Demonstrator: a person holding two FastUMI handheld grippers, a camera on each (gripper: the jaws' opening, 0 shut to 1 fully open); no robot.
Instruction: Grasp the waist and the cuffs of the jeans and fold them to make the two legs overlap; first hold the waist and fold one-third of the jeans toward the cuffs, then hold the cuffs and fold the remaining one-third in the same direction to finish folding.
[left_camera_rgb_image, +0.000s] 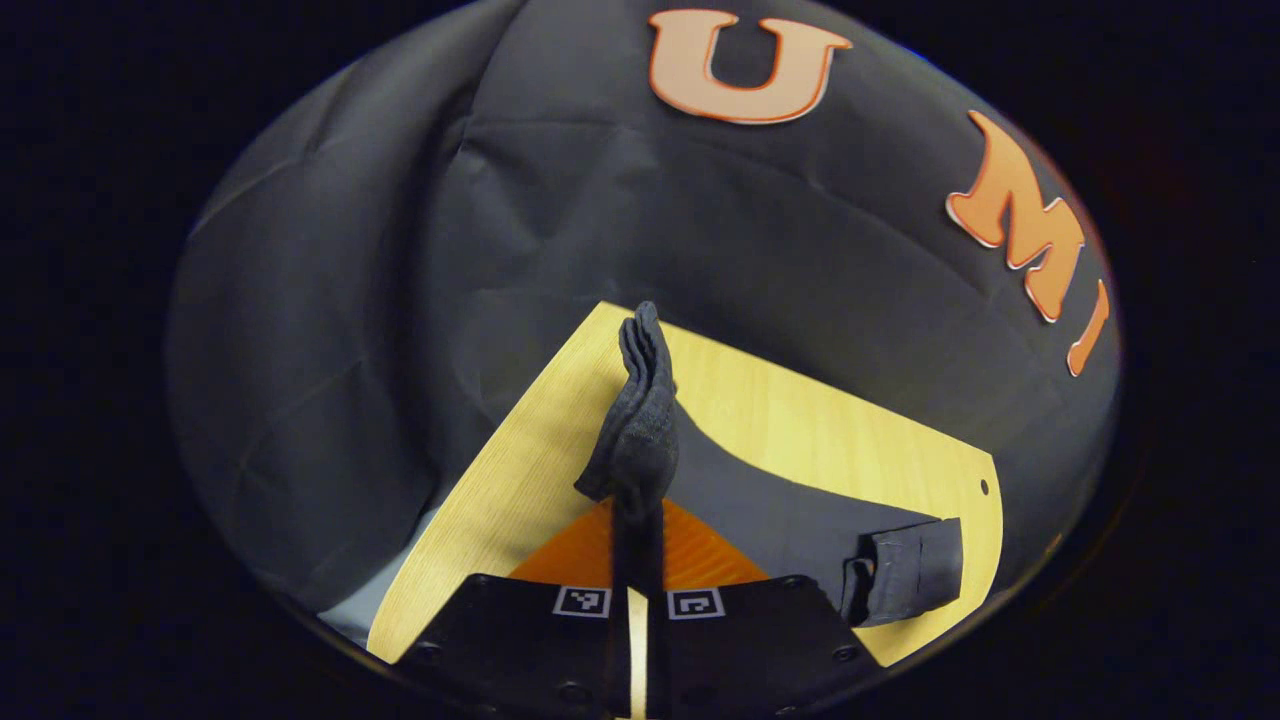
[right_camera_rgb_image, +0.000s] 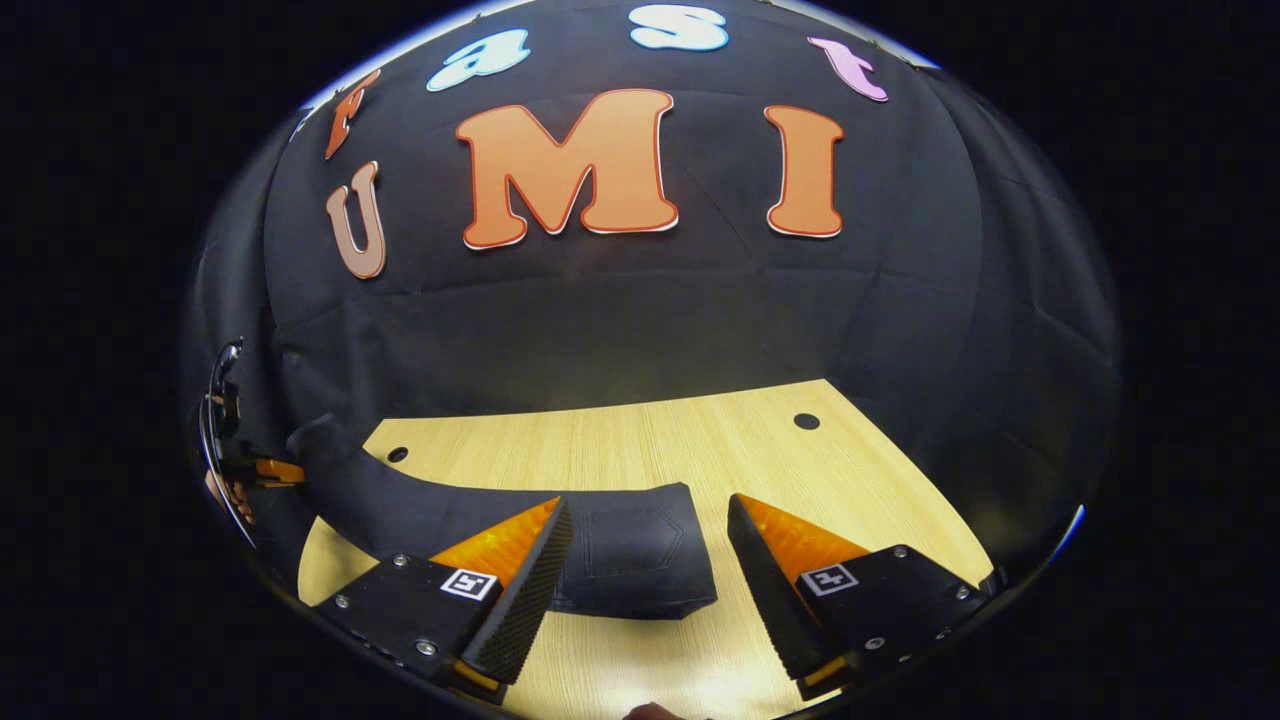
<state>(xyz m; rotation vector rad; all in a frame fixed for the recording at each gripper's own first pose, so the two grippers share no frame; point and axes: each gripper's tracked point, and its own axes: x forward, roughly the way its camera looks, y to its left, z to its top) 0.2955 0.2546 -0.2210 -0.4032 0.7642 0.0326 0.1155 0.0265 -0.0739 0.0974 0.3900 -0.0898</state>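
Note:
Dark jeans (left_camera_rgb_image: 780, 510) lie across the light wooden table (left_camera_rgb_image: 800, 410). My left gripper (left_camera_rgb_image: 638, 500) is shut on their cuff end (left_camera_rgb_image: 640, 420), which stands bunched and lifted above the tabletop. In the right gripper view the waist end with a back pocket (right_camera_rgb_image: 630, 550) lies flat on the table (right_camera_rgb_image: 650, 440). My right gripper (right_camera_rgb_image: 648, 510) is open, with one finger on each side of that waist end and not touching it. The legs (right_camera_rgb_image: 400, 500) curve away to the left toward the other gripper (right_camera_rgb_image: 250, 470), at the table's far left edge.
The table has small round holes (right_camera_rgb_image: 806, 421) (right_camera_rgb_image: 397, 454) near its back edge. The black cloth wall (right_camera_rgb_image: 650, 320) hangs close behind the table. Bare wood (right_camera_rgb_image: 850, 470) shows to the right of the waist.

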